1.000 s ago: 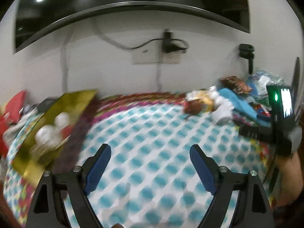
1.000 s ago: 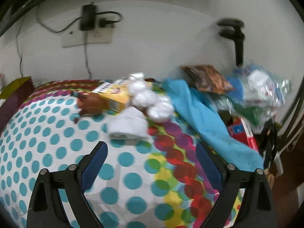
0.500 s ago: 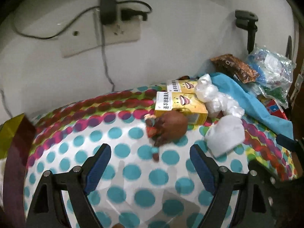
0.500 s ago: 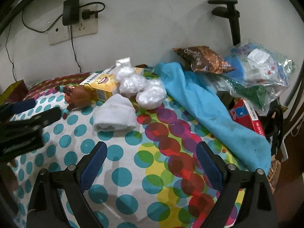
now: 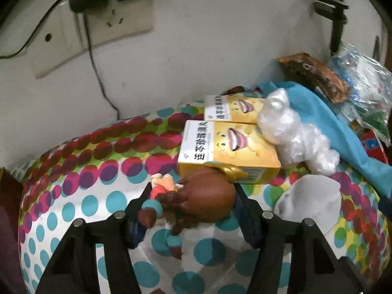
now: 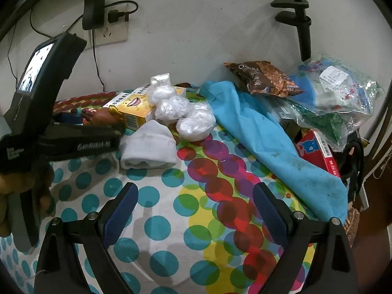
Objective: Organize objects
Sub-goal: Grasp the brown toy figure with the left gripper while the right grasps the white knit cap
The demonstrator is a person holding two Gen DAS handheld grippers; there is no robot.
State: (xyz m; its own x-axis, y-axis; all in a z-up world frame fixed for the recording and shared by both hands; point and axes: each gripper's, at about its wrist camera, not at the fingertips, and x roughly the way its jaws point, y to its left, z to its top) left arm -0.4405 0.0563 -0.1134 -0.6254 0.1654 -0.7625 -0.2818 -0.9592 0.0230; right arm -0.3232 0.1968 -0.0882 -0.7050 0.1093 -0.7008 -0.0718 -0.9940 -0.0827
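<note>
A small brown-haired doll (image 5: 208, 201) lies on the dotted tablecloth (image 5: 98, 201), right in front of a yellow box (image 5: 230, 147). My left gripper (image 5: 191, 196) is closing around the doll, and both pads meet its head and body. In the right wrist view the left gripper's body (image 6: 78, 142) reaches in from the left, with the doll (image 6: 103, 117) at its tip. My right gripper (image 6: 193, 208) hangs open over bare tablecloth with nothing between its fingers.
A second yellow box (image 5: 232, 109) lies behind the first. White plastic bags (image 6: 181, 112) and a folded white cloth (image 6: 149, 147) sit beside the boxes. To the right lie a blue cloth (image 6: 264, 132), a snack bag (image 6: 262, 78), a clear bag (image 6: 338, 90) and a red box (image 6: 318, 152). The wall stands close behind.
My left gripper swung right across the table and came down on the doll, and its jaws narrowed around it. The right gripper stayed where it was, still open.
</note>
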